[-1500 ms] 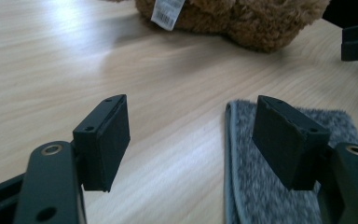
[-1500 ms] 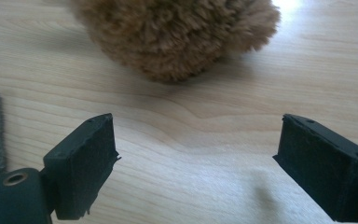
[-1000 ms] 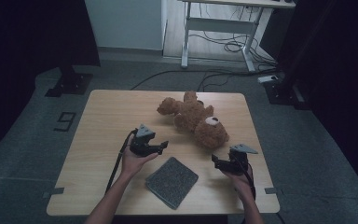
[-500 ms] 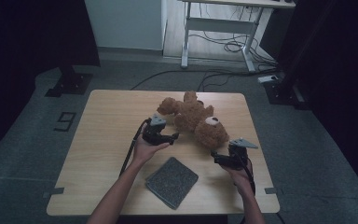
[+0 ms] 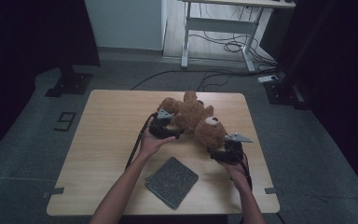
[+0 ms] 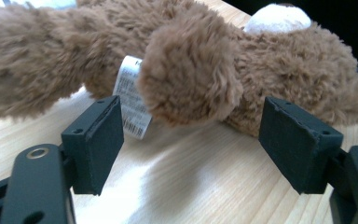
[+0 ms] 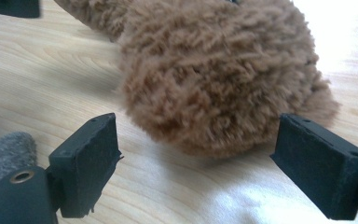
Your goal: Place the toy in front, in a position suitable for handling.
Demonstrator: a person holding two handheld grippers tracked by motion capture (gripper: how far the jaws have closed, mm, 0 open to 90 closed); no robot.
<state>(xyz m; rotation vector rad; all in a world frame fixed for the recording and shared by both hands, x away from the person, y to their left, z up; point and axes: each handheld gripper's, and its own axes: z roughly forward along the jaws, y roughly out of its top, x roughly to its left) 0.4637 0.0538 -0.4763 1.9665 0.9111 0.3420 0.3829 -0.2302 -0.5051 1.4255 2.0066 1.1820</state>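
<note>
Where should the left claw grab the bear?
Probably the round paw straight ahead of the left claw. It sticks out from the bear toward the claw, and the open jaws stand wider than it, so coming in level over the table should work. Avoid the tag beside it.

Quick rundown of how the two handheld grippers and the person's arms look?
Both grippers, left gripper and right gripper, are black, each with two flat rectangular black pads, edges slightly worn. Brass-coloured eyelets sit on the jaw arms. Each carries a grey three-cornered plate on top and trails a black cable. Forearms show no sleeves.
</note>
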